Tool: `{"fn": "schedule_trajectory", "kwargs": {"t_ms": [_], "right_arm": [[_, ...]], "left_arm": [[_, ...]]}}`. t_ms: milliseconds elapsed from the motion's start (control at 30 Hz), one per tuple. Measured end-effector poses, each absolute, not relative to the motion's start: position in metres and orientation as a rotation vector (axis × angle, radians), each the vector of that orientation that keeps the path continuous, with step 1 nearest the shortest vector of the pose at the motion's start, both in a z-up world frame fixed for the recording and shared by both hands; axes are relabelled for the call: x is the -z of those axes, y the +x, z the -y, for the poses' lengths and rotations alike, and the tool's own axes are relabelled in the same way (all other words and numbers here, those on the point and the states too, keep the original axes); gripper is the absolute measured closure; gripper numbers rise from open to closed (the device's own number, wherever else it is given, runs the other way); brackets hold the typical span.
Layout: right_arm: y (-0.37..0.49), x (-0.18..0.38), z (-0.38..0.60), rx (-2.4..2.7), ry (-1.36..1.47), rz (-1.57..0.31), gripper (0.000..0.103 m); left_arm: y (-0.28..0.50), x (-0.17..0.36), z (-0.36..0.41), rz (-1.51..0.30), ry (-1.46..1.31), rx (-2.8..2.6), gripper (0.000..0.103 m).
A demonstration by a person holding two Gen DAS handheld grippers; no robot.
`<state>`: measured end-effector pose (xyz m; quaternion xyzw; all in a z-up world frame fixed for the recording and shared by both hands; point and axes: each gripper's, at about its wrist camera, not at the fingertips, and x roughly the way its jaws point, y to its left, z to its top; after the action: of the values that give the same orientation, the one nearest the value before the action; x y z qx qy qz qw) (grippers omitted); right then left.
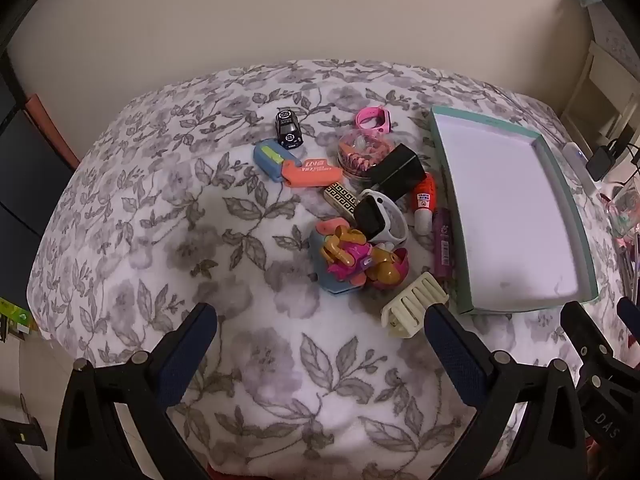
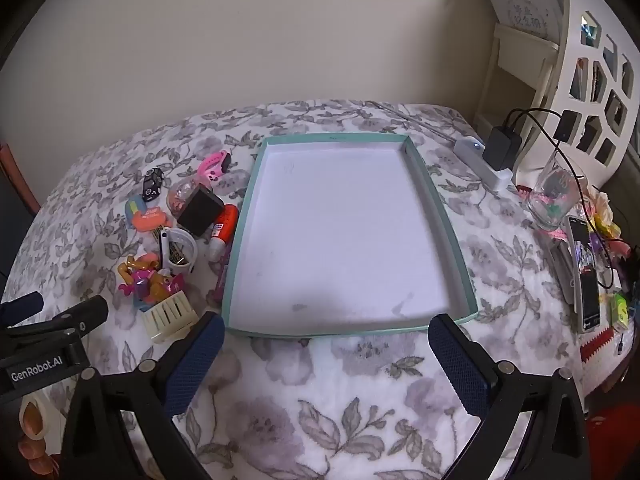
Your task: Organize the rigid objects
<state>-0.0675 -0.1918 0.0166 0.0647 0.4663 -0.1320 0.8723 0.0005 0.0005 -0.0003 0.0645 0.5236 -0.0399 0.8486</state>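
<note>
A floral blanket [image 1: 168, 216] in grey and white covers the whole work surface, its far edge meeting a plain cream wall [image 1: 280, 12]. Left gripper [image 1: 320, 344]: jaws spread wide, nothing between them, above bare blanket at the near edge. Right gripper [image 2: 326, 354]: jaws likewise spread wide and holding nothing, just near of the tray [image 2: 244, 216].

The tray, shallow with a teal rim and a white floor, lies on the right half of the blanket; nothing lies in it. The loose things are heaped just left of it. Farthest: a black toy car [image 1: 288, 127] and a pink wristband [image 1: 372, 119]. Nearer: a blue case [image 1: 268, 159] touching an orange tag [image 1: 310, 173], a clear round jar [image 1: 354, 152] with a black cube [image 1: 396, 170] leaning on it, and a white watch [image 1: 382, 216]. Along the tray's left wall lie an orange-and-white tube [image 1: 425, 200] and a purple tube [image 1: 442, 242]. Nearest: a multicoloured toy figure [image 1: 352, 258] and a cream slotted block [image 1: 414, 310].

Right of the blanket, in the right wrist view: a white power strip [image 2: 486, 160] with a black plug, a drinking glass [image 2: 554, 196], a phone [image 2: 586, 276] and a white cut-out shelf [image 2: 592, 92]. At far left, a dark cabinet [image 1: 24, 176] stands beside the blanket.
</note>
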Motion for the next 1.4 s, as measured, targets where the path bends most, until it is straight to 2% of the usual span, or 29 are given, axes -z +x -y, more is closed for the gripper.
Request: {"fn": "schedule_trajectory", "kwargs": {"t_ms": [1400], "right_arm": [[-0.066, -0.013, 0.190, 0.269, 0.126, -0.997, 0.000]], "left_arm": [[0.001, 0.002, -0.006, -1.105, 0.116, 0.056, 0.000]]}}
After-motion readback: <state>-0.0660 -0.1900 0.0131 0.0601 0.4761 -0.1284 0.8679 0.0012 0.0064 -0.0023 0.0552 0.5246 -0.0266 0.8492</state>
